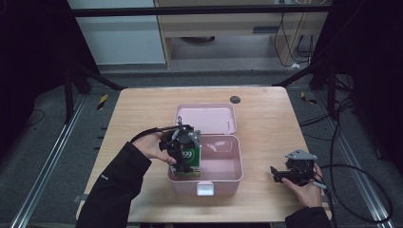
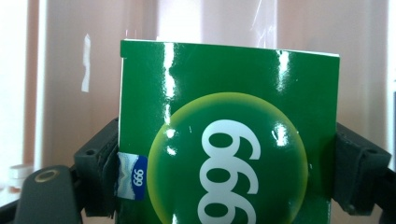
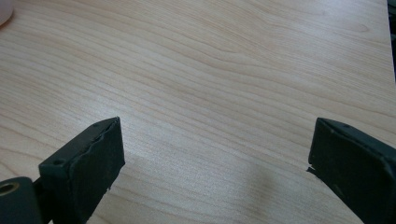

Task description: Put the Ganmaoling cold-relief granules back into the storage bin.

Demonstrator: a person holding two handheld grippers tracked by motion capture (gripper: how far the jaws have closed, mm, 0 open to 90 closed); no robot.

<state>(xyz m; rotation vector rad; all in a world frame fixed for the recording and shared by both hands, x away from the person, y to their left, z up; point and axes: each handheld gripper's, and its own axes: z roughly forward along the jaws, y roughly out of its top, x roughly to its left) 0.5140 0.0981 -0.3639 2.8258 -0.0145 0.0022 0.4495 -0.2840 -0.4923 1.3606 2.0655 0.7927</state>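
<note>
left gripper [image 1: 184, 151] was over the near-left part of the pink box [image 1: 228, 178], jaws clamped on either side of a green carton [image 1: 189, 158] w/ "999" printed in white on a yellow-green disc. in the left gripper view the carton [image 2: 229, 135] sat squarely btwn the two black jaws, each pressed against a side edge, w/ a small blue-and-white label at its lower left corner. pink wall of the box [image 2: 70, 70] showed behind it. from the high view the carton stood upright inside the box, against its left wall; whether it touched the box floor, can't tell. the person's left hand [image 1: 154, 145] held the gripper from the left, dark sleeve coming in from the bottom.

pink box sat open near the middle of the wooden table [image 1: 138, 109], lid [image 1: 205, 118] folded back flat on the far side, white latch [image 1: 205, 189] on the near wall.

right gripper [image 1: 278, 175] was well apart from the box, on the right side of the table, held low by the right hand [image 1: 306, 190], jaws pointing left toward the box. in the right gripper view its jaws were wide apart w/ nothing btwn them, just bare table [image 3: 224, 84] below. a small dark round thing [image 1: 235, 99] lay near the table's far edge.
</note>
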